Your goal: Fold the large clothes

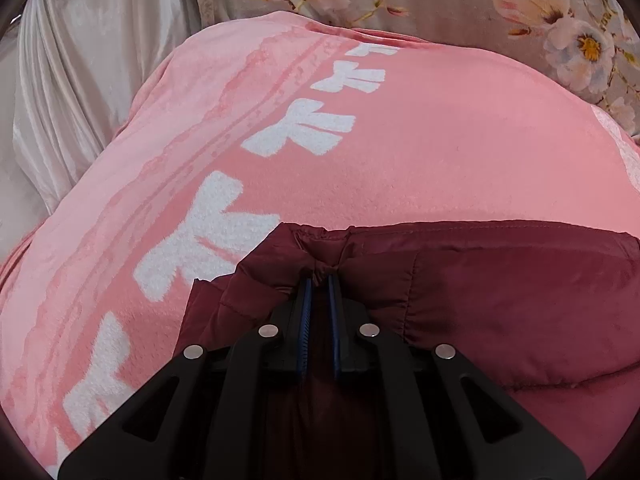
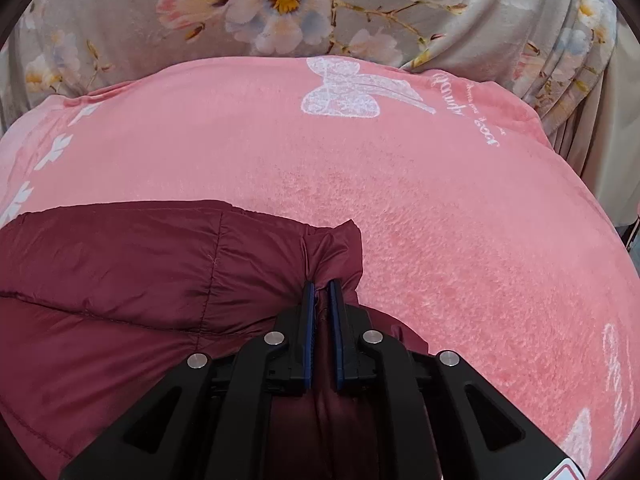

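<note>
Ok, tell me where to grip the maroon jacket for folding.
By its far edge, one corner per gripper, coming from the near side over the maroon jacket: the seamed edge bunches thin enough to pinch. The left gripper and right gripper already clamp there.

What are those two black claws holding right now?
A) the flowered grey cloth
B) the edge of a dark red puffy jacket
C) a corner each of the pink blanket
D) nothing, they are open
B: the left gripper and the right gripper each pinch a bunched bit of the dark red jacket, which lies on the pink blanket.
</note>
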The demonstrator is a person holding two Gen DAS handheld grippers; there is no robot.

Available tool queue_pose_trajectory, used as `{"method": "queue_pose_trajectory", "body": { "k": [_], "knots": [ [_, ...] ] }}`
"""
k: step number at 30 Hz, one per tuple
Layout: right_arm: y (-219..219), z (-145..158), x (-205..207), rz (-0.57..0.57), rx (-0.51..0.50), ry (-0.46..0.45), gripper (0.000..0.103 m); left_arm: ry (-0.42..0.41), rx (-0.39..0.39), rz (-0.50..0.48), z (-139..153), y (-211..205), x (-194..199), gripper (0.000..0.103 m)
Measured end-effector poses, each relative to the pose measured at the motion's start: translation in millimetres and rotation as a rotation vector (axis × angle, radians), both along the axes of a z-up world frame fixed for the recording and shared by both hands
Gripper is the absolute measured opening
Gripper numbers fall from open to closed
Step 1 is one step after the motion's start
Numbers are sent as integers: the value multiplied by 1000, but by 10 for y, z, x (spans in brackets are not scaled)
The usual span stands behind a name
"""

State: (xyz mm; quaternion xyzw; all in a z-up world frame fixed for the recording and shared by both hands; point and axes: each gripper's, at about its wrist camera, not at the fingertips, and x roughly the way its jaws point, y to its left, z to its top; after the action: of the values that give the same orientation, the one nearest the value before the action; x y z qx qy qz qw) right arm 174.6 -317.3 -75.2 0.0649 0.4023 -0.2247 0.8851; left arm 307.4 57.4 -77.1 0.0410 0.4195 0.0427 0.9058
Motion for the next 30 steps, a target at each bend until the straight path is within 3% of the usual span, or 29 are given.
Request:
{"method": "queue_pose_trajectory", "body": {
  "k": [5,7,9,12,15,19,21,24,30],
  "knots": [
    [-45,35,26,-16,1,20,18,9,41,-1,6,-45,20,7],
    [-61,217,-117,-87,-27,-16,23,20,58,3,76,-21,13,11],
    [11,449,-321,-92,-27,-105,24,21,-22,21,308,66,-121,12],
    [394,732,-467,21,9,-205,24,-28,-130,-30,696,-68,-342,12],
    [869,748,-372,160,58,-214,24,-45,-165,-128,899,-477,-512,13],
    [1349,541,-186,243,112,-173,21,-20,-107,-153,733,-979,-626,15],
    [1460,430,-125,250,126,-153,21,20,-118,-151,560,-1070,-627,15],
    [1477,278,-47,240,128,-125,21,26,-86,-124,343,-1147,-631,15],
    [1448,64,-39,234,131,-113,18,-10,-68,-118,200,-1183,-677,14]
  ]
}}
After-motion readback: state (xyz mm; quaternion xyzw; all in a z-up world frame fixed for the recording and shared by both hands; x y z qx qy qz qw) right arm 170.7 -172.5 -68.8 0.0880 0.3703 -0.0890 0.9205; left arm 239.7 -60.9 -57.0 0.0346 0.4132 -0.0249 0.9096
